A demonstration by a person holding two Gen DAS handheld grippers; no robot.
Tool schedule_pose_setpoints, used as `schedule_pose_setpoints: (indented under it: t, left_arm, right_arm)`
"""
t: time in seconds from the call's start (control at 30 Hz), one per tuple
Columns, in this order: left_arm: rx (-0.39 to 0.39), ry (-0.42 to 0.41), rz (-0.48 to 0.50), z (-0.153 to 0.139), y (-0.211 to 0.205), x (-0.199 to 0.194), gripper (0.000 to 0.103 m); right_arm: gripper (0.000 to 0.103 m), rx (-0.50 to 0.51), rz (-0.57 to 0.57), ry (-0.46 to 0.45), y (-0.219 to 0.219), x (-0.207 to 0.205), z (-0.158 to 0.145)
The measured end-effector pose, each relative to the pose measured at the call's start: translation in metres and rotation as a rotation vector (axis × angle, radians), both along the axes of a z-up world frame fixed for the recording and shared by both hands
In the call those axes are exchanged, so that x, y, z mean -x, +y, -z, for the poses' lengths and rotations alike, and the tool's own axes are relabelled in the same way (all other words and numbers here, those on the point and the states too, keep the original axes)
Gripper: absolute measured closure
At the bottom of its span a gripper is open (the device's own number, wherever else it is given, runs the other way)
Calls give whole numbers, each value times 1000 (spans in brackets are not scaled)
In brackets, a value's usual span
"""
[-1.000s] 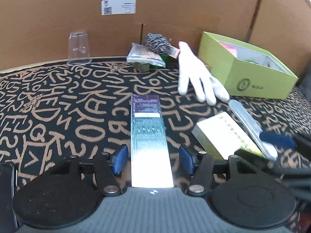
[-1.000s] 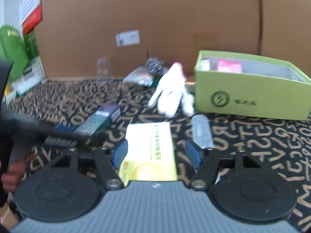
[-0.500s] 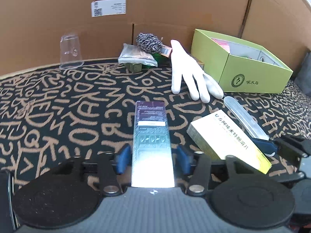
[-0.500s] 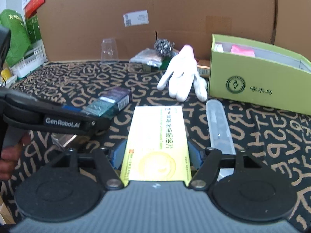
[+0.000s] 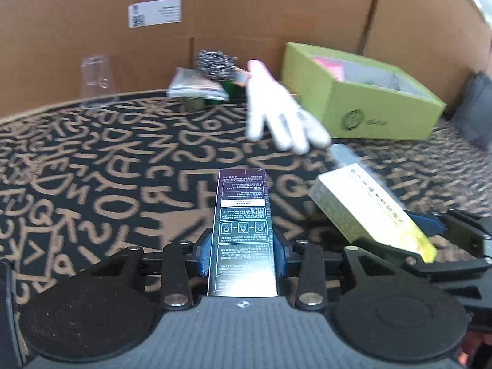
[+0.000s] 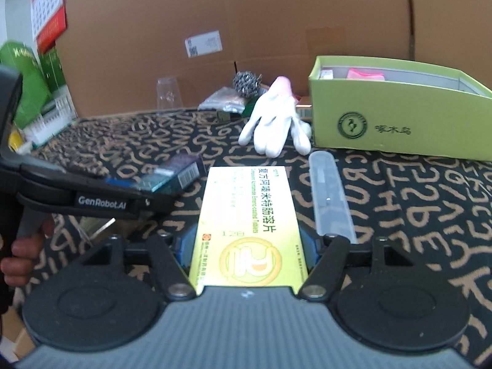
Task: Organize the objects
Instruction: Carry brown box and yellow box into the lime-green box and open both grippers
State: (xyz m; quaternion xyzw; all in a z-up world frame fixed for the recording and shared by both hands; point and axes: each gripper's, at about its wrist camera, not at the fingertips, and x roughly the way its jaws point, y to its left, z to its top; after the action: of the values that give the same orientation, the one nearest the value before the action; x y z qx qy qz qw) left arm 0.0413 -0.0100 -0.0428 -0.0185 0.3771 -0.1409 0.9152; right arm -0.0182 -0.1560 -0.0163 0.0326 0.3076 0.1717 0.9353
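Observation:
My left gripper (image 5: 243, 253) is shut on a long dark box (image 5: 243, 224) with white print, held just above the patterned cloth. My right gripper (image 6: 247, 246) is shut on a yellow medicine box (image 6: 249, 218), also lifted. In the left wrist view the yellow box (image 5: 369, 209) hangs at the right in the right gripper. In the right wrist view the dark box (image 6: 175, 175) shows at the left in the left gripper (image 6: 160, 184). An open green box (image 5: 363, 104) (image 6: 399, 113) stands at the back right.
A white glove (image 5: 276, 117) (image 6: 273, 123) lies in front of the green box. A clear plastic tube (image 6: 329, 196) lies right of the yellow box. A clear cup (image 5: 97, 80), a foil packet (image 5: 193, 84) and a steel scourer (image 5: 215, 64) stand by the cardboard wall (image 5: 246, 15).
Both grippers closed on their boxes and lifted them off the cloth. The left jaws went from wide open to tight on the dark box.

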Motion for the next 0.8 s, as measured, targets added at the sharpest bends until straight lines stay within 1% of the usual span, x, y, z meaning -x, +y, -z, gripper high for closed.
schedule_pose_setpoints:
  t: [0.07,0.17,0.33,0.43,0.53,0.67,0.73,0.8]
  left_arm:
    - [43,-3,35,-9,-6,0,62]
    - [48,-52,81,-29,-21,-1,62]
    - [112,-127,172,-71,-50,-15,62]
    - [117,-179,204,-94,-73,-29,62]
    - [137,-216,207,-113,-96,-53,62]
    - [181,-189,199,-126,-126,-99,62]
    - [166,-205,175,-127,-142,-115,62]
    - [132,-250,145,-124,-157,-131,62]
  right_arm:
    - [38,-11,11,-25,-10,4,-9]
    - [38,-39,34,-53,-32,3,-23]
    - [38,-18,126,-128,-69,-5,-48]
    - [38,-7,169,-182,-89,-11,-65]
    - [38,28,216,-228,-107,-25,-81]
    - [38,75,279,-261,-132,-53,-96]
    - [38,89,309,-274,-143,-70,-101]
    - [38,94,334,-282,-153,-89,-103]
